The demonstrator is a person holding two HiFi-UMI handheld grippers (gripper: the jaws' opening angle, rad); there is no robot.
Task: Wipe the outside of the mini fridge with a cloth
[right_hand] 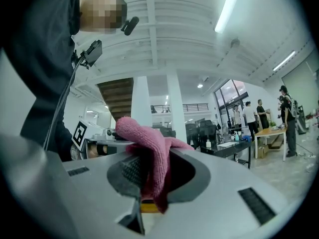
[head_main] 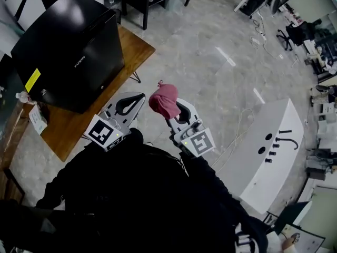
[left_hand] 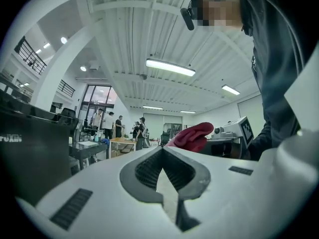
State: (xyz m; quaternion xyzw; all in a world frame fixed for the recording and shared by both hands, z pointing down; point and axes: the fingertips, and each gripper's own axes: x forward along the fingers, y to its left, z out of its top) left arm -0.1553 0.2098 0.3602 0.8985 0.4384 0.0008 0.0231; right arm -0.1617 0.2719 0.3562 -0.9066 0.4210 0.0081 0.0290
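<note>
Left gripper (head_main: 134, 100): jaws pressed together with nothing between them. In its own view (left_hand: 162, 153) the two ribbed pads meet at the tip, so I'm calling that one empty.

Right gripper (head_main: 171, 109): clamped on the pink cloth (head_main: 164, 101). The right gripper view (right_hand: 149, 168) shows the cloth (right_hand: 147, 143) pinched in the throat of the jaws. A bunched lump sticks up over the top and a tail hangs down between them.

Cloth position: up in the air, touching nothing but the right gripper as far as I can see. From the left gripper view it pokes up as a red-pink wad (left_hand: 192, 136) just past the jaw tips.

Mini fridge (head_main: 71, 51): black box sitting on the wooden table (head_main: 134, 49), upper left of the head view, with a yellow sticker (head_main: 32, 79) low on its side. It's well apart from the cloth and from both grippers. The left gripper view catches it as a dark slab (left_hand: 30, 153) at the left edge.

Where the grippers are: side by side right in front of me, left one near the table's near edge, right one out over the grey floor (head_main: 210, 62). Both gripper cameras are tilted up, mostly showing ceiling and strip lights.

Other stuff: a white counter (head_main: 279, 125) with a few small black items on it, off to the right, apart from everything.
</note>
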